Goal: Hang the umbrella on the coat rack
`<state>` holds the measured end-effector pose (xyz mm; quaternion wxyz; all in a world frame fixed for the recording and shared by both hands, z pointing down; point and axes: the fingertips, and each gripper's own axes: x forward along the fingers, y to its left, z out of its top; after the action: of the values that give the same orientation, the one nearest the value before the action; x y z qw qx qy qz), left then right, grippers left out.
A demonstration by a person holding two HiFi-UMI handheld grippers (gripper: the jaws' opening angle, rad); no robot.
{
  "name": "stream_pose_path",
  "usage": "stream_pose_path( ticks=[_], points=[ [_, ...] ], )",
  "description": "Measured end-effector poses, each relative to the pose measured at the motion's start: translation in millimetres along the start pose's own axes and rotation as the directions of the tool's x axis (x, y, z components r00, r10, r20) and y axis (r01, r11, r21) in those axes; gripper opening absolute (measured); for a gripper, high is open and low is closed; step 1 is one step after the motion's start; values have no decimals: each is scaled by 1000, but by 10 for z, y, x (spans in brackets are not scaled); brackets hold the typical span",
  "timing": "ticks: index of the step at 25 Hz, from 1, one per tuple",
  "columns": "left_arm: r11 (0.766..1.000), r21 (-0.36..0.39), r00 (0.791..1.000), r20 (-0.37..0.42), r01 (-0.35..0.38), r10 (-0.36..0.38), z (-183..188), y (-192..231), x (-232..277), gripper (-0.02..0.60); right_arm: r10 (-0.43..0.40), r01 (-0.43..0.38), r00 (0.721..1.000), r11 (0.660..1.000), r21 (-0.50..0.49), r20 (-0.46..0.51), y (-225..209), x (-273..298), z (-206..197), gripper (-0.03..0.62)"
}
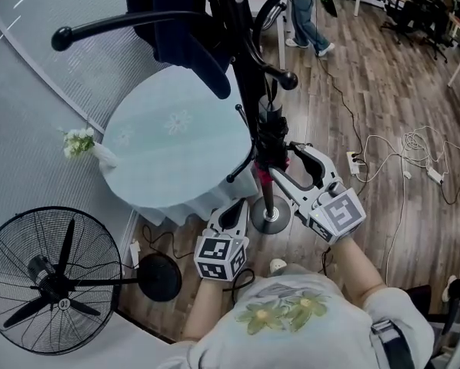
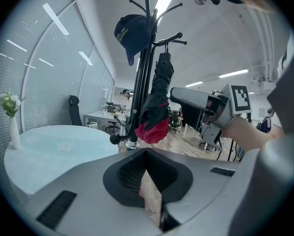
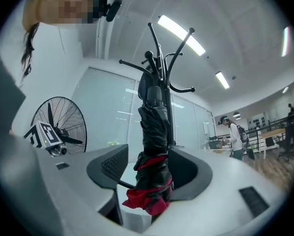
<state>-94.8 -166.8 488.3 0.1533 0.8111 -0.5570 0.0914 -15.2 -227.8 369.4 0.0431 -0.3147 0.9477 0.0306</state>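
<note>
We are seeing the umbrella (image 3: 152,146) hanging from a hook of the coat rack (image 1: 241,44), against its pole. Our right hand-held gripper (image 1: 282,161) is standing open around it, not pressing. Our left hand-held gripper (image 2: 147,154) is sitting closed and empty near the coat rack. Only backing away is remaining, we judge.

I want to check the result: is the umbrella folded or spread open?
Folded. The umbrella hangs beside the coat rack pole as a narrow black bundle, with its red cloth bunched at the bottom.
</note>
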Motion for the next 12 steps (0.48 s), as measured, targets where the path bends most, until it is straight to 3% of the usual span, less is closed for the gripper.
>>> stream_pose_path(
  ticks=[4, 8, 12],
  points=[
    [1000, 15, 999, 35, 20, -20, 153, -106, -11, 3, 3, -3, 1000, 1000, -4, -15, 75, -95, -43, 191],
    [999, 33, 997, 74, 31, -33, 330, -215, -22, 3, -17, 17, 1000, 1000, -17, -21, 139, -195, -69, 14],
    [998, 46, 993, 109, 45, -50, 483, -331, -40, 3, -26, 25, 998, 1000, -8, -62, 214, -275, -153, 6]
  ],
)
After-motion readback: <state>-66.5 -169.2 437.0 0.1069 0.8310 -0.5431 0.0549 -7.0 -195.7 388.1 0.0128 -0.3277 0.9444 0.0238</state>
